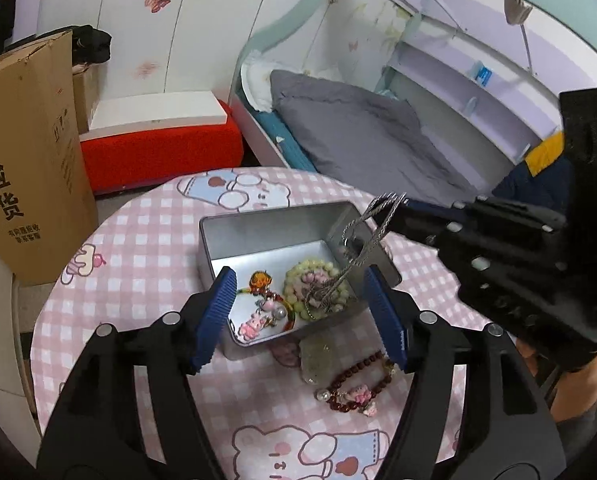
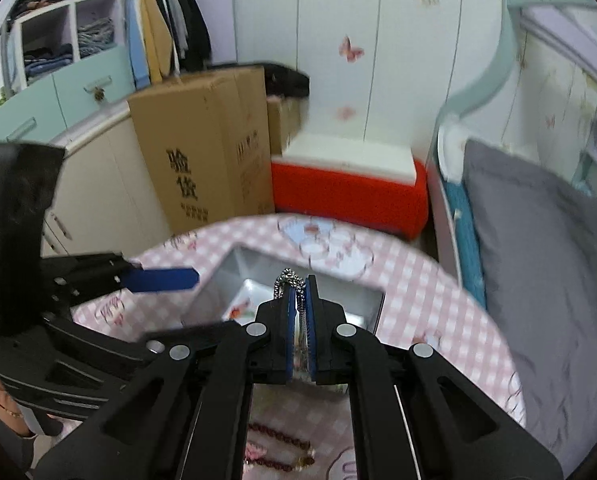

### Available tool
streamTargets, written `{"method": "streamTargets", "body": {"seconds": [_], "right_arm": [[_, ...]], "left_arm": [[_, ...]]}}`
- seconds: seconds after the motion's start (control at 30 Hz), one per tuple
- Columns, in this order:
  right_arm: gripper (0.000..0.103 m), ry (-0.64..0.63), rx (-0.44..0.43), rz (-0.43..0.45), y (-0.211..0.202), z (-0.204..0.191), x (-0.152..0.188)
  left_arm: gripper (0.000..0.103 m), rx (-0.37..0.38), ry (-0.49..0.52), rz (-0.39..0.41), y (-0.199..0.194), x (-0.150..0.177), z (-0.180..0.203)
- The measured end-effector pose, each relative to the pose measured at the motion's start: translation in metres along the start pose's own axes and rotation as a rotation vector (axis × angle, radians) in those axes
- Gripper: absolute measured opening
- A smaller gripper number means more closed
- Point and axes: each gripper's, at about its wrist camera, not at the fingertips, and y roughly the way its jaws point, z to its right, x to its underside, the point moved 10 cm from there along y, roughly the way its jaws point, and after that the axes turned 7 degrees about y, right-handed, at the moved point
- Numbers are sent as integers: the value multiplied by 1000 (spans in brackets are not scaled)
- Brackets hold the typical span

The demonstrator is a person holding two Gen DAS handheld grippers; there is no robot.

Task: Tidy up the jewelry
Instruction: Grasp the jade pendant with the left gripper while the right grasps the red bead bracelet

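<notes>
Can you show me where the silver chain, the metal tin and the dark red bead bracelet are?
silver chain [image 1: 372, 236]: left wrist view, its hanging loop.
metal tin [image 1: 258, 228]: left wrist view, inner back wall.
dark red bead bracelet [image 1: 348, 374]: left wrist view, beads on its left side.

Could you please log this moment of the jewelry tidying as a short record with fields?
Surface: round table under a pink checked cloth
Container: open metal tin
In tin: pale green bead bracelet, red cord charm bracelet
Right gripper: shut on silver chain, whose lower end hangs into the tin
Left gripper: open, holding nothing, at the tin's near end
Outside tin: dark red bead bracelet, clear stone
</notes>
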Motion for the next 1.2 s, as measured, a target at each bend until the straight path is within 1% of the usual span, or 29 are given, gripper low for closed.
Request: {"method": "streamTargets", "body": {"seconds": [0.1, 0.17, 0.23, 0.3, 0.5, 0.6, 0.7, 0.9, 0.97, 1.03, 1.2], "right_arm": [[4, 11, 4, -29, 3, 3, 11], [9, 18, -4, -56, 2, 4, 17], [21, 22, 7, -56, -2, 6, 20], [28, 33, 12, -73, -4, 9, 24], [28, 49, 10, -50, -21, 11, 26], [29, 52, 3, -40, -31, 12, 34], [29, 53, 0, -49, -37, 12, 49], [30, 106, 2, -75, -40, 26, 85], [30, 122, 0, -86, -40, 29, 97], [30, 130, -5, -95, -40, 30, 104], [30, 128, -35, -118, -30, 25, 122]], "left_arm": [[66, -6, 4, -7, 0, 5, 0], [66, -9, 3, -13, -1, 9, 1], [66, -7, 1, -20, -3, 13, 3], [66, -4, 0, -28, -4, 18, 5], [66, -3, -2, -41, -10, 32, 12], [66, 1, 9, -45, -14, 39, 18], [66, 11, 16, -55, -15, 50, 28], [66, 23, 48, -96, -5, 71, 50], [66, 14, 59, -105, 0, 79, 55], [66, -6, 56, -108, 3, 82, 53], [66, -50, -19, -111, 5, 90, 30]]}}
